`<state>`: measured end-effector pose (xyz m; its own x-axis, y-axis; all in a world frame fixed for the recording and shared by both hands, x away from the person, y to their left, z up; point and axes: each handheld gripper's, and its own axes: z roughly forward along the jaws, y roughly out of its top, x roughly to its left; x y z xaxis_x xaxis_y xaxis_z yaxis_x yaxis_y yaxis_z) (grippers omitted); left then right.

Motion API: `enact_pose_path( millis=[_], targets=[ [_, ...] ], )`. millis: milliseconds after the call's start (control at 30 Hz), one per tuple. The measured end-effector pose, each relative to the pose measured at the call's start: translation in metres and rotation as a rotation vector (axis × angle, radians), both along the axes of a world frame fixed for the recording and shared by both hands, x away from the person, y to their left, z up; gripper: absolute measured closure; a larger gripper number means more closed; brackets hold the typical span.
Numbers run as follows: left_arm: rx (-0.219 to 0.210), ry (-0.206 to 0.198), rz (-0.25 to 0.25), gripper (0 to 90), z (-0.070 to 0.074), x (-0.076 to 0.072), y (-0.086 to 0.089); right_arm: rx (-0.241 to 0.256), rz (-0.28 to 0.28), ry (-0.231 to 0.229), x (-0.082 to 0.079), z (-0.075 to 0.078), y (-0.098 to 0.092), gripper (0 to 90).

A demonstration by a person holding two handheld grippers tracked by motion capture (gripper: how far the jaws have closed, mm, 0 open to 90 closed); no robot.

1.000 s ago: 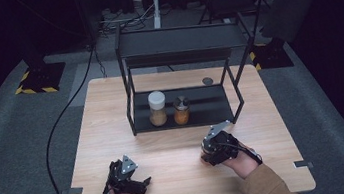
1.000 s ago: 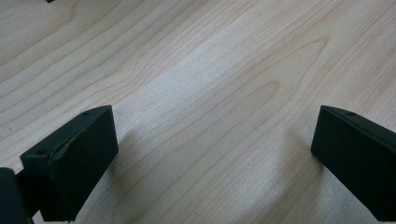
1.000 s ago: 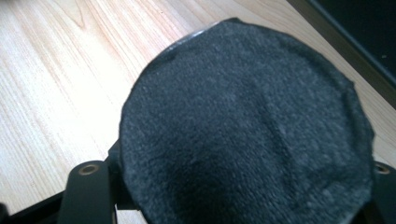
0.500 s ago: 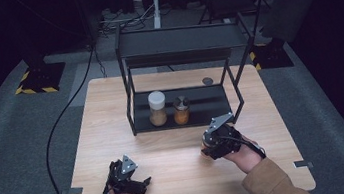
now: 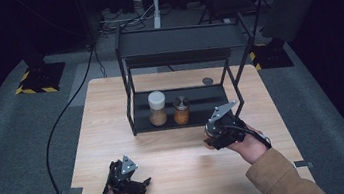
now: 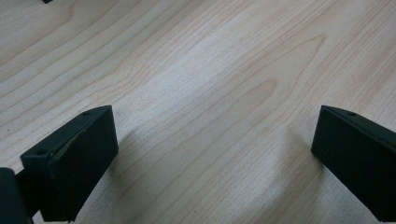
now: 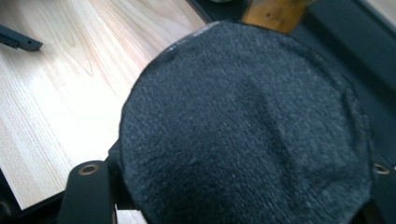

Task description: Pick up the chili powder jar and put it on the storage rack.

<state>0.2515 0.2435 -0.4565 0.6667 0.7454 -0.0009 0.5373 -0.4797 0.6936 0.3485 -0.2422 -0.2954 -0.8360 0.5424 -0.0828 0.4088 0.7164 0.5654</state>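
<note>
A round dark felt pad (image 7: 243, 126) is clamped in the right gripper (image 5: 220, 130), just in front of the black shelf rack (image 5: 133, 102) with its two jars. The step looks like carrying the pad toward the lower shelf; next it needs careful aiming. The left gripper (image 5: 129, 176) rests wide open on the table (image 5: 110, 100).

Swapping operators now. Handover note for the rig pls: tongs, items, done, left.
Left tongs: open, empty, low over the table near its front edge.
Right tongs: apparently shut on a round dark fuzzy pad, at the front right corner of the rack.
White-lidded jar and dark-lidded jar: on the lower shelf.
Done: pad in grip.
Left: setting it down, likely at the shelf (a guess).
</note>
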Motion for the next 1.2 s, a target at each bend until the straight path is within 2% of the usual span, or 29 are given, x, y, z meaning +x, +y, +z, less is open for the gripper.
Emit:
enact_pose_path(
  millis=[333, 467, 800, 1167, 1200],
  targets=[
    [0.0, 0.001, 0.007, 0.0, 0.0, -0.001, -0.001, -0.001, -0.012, -0.013, 0.01, 0.015, -0.005, 31.4],
    [0.001, 0.0, 0.009, 0.0, 0.0, -0.001, -0.001, 0.036, -0.017, 0.013, 0.022, 0.017, -0.012, 31.4],
    [0.0, 0.001, 0.009, 0.0, 0.0, -0.001, -0.001, 0.029, -0.024, 0.002, 0.039, 0.024, -0.006, 31.4],
    [-0.003, 0.002, 0.011, 0.2, 0.0, -0.001, -0.001, 0.036, -0.085, 0.002, 0.067, 0.021, -0.005, 31.4],
    [-0.002, 0.002, 0.011, 0.2, 0.0, 0.0, -0.001, 0.032, -0.089, -0.009, 0.069, 0.02, -0.005, 31.4]
  ],
)
